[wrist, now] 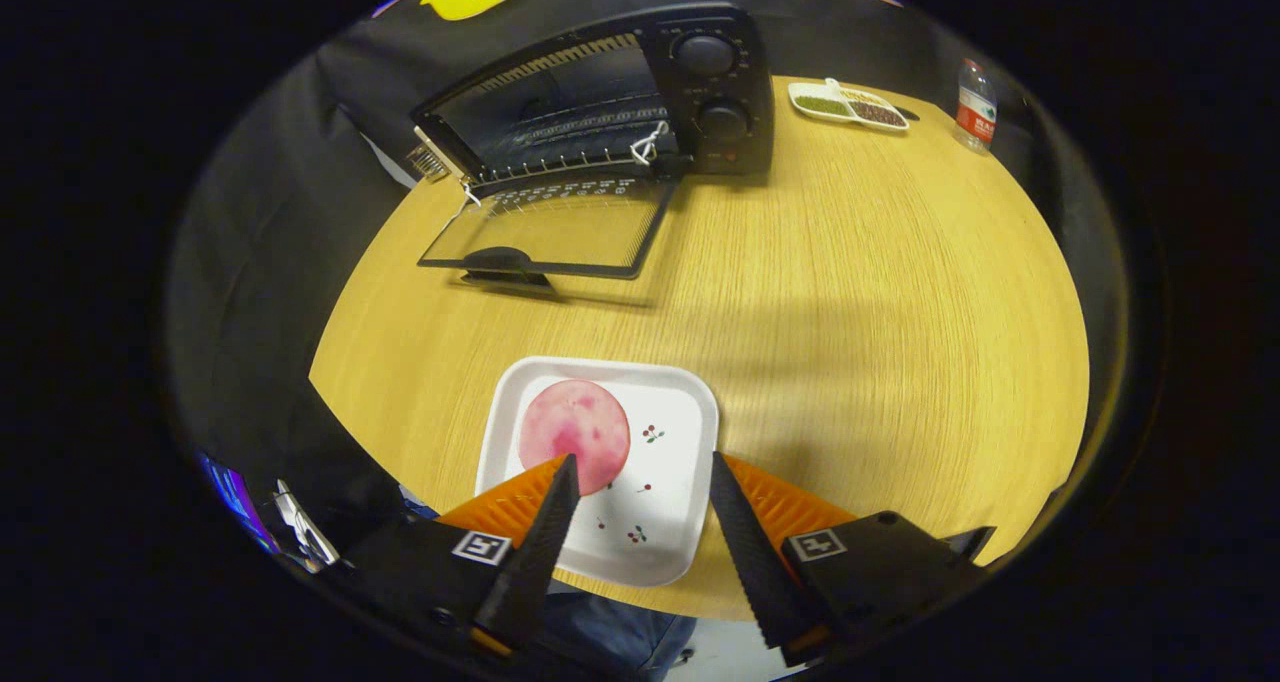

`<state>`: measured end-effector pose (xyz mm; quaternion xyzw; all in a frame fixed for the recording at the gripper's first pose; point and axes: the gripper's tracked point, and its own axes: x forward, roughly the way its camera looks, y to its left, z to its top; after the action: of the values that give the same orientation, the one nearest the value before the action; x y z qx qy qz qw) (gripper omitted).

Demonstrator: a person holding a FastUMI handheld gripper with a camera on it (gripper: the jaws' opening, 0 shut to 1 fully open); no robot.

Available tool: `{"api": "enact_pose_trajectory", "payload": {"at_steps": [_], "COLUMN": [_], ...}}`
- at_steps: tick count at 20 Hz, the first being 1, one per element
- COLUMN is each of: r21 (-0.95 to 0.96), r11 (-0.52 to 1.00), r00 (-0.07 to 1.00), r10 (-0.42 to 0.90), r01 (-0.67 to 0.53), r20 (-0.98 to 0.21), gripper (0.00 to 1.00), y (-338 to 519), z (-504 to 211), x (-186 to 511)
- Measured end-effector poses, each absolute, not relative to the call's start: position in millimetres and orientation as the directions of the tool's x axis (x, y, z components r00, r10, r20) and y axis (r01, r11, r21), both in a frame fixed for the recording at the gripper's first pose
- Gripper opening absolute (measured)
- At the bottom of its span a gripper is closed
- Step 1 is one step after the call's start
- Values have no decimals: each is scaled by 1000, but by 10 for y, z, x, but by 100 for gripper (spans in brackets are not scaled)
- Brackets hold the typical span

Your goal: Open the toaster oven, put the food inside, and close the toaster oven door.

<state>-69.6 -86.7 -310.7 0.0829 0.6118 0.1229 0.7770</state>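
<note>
A black toaster oven point(640, 92) stands at the far side of the round wooden table point(850, 292), its glass door point(550, 232) folded down flat onto the tabletop with the rack visible inside. Near the table's front edge lies a white square plate point(670, 412) holding a round pink slice of food point(573, 427). My gripper point(642, 467) hovers over the plate, open, with nothing between its fingers. The left fingertip point(560, 492) overlaps the near edge of the food slice; whether it touches is unclear. The right fingertip point(725, 492) stands over the plate's right rim.
A small white divided dish point(848, 104) with green and brown contents sits behind the oven's right side. A water bottle point(975, 107) stands at the far right table edge. Bare wood spreads between the plate and the oven door. A person's legs show below the table.
</note>
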Motion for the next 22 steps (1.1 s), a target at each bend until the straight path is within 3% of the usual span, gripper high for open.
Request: {"api": "enact_pose_trajectory", "payload": {"at_steps": [4,9,11,14,18,22], "r21": [315,286,309,351,476,497], "r11": [949,958,950,931,859,846], "r00": [161,119,99,102,135,160], "r10": [314,283,304,341,457,473], "r01": [-23,11,38,101,188,192], "r20": [-936,-952,-947,-934,-879,-867], "gripper": [64,34,9,2,1,1], "y": [-890,-1006,-986,-975,-713,-594], "z": [-3201,-3278,-3315,-3322,-3181,-3111], "x": [-765,-792,-812,-822,-798,-756]}}
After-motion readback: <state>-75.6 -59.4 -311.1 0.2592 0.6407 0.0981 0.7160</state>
